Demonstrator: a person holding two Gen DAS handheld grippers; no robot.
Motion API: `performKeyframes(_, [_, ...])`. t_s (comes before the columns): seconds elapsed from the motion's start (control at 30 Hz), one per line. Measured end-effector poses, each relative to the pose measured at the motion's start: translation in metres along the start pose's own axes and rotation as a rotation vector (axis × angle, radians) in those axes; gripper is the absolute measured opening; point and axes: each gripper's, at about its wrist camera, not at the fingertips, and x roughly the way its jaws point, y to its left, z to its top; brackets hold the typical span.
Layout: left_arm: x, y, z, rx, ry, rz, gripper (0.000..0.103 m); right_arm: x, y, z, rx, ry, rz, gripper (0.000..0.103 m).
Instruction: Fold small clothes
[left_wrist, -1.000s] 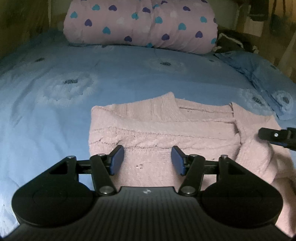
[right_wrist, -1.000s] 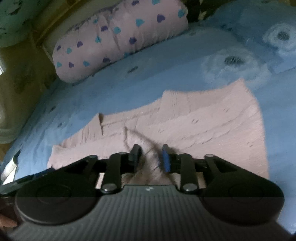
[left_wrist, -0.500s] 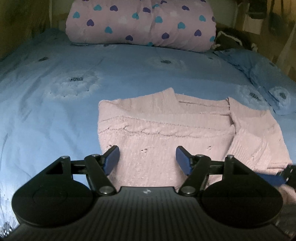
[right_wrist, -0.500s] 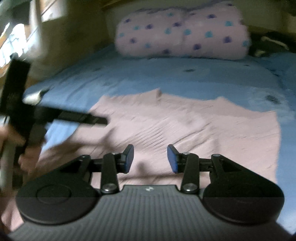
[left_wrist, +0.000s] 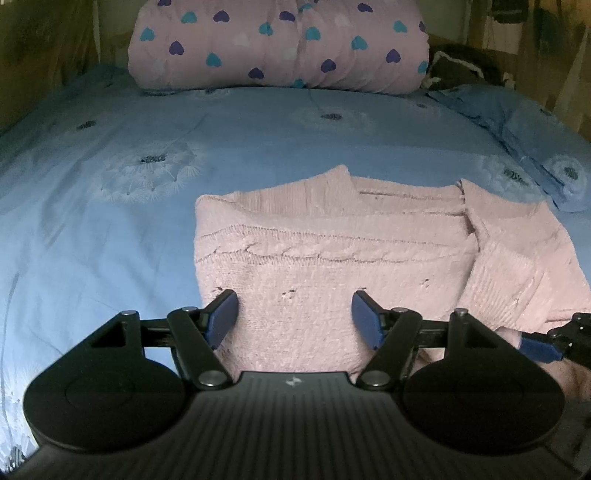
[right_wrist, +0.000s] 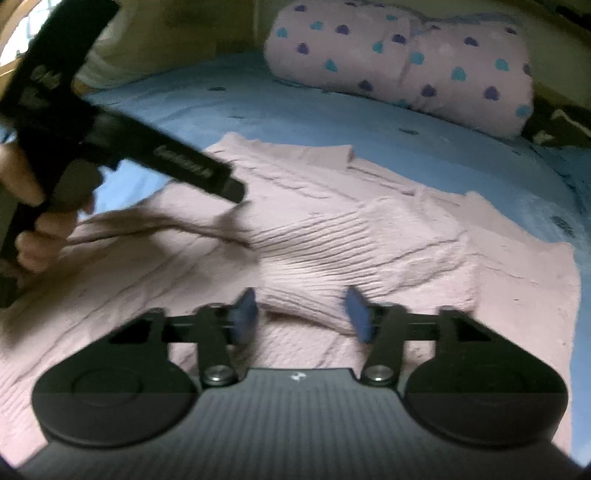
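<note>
Pink cable-knit sweater (left_wrist: 332, 258) lies flat, one sleeve folded across.

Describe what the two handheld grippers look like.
Both match: the left gripper and right gripper have matte black ribbed bodies, two round black discs, a small pale logo, silver pivot screws, and black linkage arms ending in blue-padded fingers. No cables show.

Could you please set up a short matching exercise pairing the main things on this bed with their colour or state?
Things:
1. sweater
2. pillow
3. bedsheet
4. left gripper

Descriptions:
A. blue with dandelion prints
B. pink with heart prints
C. plain pink knit, sleeve folded over
D. jaws open, holding nothing

Pairs: 1-C, 2-B, 3-A, 4-D
</note>
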Motion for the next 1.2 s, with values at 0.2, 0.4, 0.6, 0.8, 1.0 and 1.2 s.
performKeyframes(0.2, [0.001, 0.000, 0.001, -0.007, -0.001, 0.000, 0.074, -0.014, -0.033, 0.009, 0.156, -0.091, -0.057, 0.013])
performKeyframes(0.4, [0.004, 0.003, 0.001, -0.014, 0.005, 0.011, 0.074, -0.041, -0.086, 0.015, 0.353, -0.233, -0.250, 0.013])
performKeyframes(0.6, [0.008, 0.002, 0.000, -0.004, 0.006, 0.026, 0.074, -0.044, -0.130, 0.003, 0.479, -0.201, -0.451, 0.013])
performKeyframes(0.8, [0.008, 0.001, -0.001, 0.000, 0.007, 0.030, 0.078, -0.024, -0.159, -0.022, 0.615, -0.115, -0.552, 0.015])
performKeyframes(1.0, [0.010, 0.002, -0.001, -0.006, 0.013, 0.037, 0.082, -0.025, -0.154, -0.017, 0.591, -0.105, -0.618, 0.025])
performKeyframes(1.2, [0.012, 0.000, -0.001, -0.004, 0.016, 0.046, 0.084, -0.039, -0.135, -0.008, 0.481, -0.191, -0.616, 0.026])
